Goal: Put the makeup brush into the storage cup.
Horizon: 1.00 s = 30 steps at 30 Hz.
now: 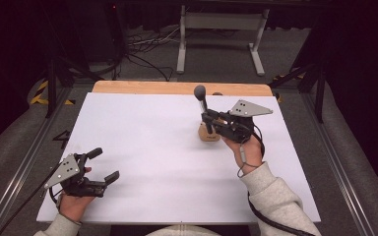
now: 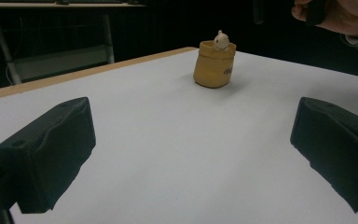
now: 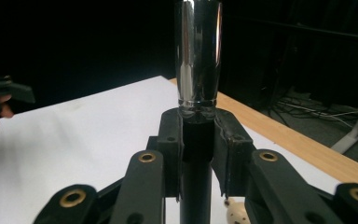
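Clamping a slim utensil (image 1: 201,100) by its dark stem, the right tool (image 1: 209,117) holds it upright above the far right part of the white counter (image 1: 152,147). In the right gripper view the jaws press on the black stem from both sides, and a shiny chrome section (image 3: 198,51) rises just above them; the high view shows a rounded dark end at the top. Just beside and below this tool stands a small yellow pot (image 2: 214,64) with a pale little figure (image 2: 221,41) poking out of its mouth. The left tool (image 1: 101,165) rests near the counter's front left corner, well apart from the pot, its jaws spread wide with nothing between them.
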Available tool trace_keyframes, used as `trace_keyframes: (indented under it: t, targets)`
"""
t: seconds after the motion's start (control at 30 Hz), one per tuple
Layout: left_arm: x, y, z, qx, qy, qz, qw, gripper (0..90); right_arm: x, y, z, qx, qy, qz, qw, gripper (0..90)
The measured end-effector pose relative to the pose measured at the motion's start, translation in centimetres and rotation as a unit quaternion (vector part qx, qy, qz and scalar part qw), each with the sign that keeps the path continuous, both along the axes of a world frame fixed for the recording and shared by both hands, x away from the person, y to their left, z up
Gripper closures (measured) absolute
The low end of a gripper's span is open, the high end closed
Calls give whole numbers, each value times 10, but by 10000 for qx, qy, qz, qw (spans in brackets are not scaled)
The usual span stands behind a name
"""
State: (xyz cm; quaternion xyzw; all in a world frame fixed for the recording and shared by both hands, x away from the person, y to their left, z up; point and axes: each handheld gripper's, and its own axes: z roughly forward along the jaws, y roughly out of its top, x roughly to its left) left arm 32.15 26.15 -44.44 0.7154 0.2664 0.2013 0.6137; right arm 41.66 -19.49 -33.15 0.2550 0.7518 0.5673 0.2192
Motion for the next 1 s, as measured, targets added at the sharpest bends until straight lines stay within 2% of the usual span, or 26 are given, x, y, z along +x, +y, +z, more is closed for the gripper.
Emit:
trace_keyframes:
  t: [0.33,1.0]
  targets:
    - [0,0,0,24,-12,4,10000,4,15,-4,-4,260,-110,-439,9986,747]
    - [0,1,0,-14,4,13,10000,4,41,-6,-9,465,-196,-1167,9919,747]
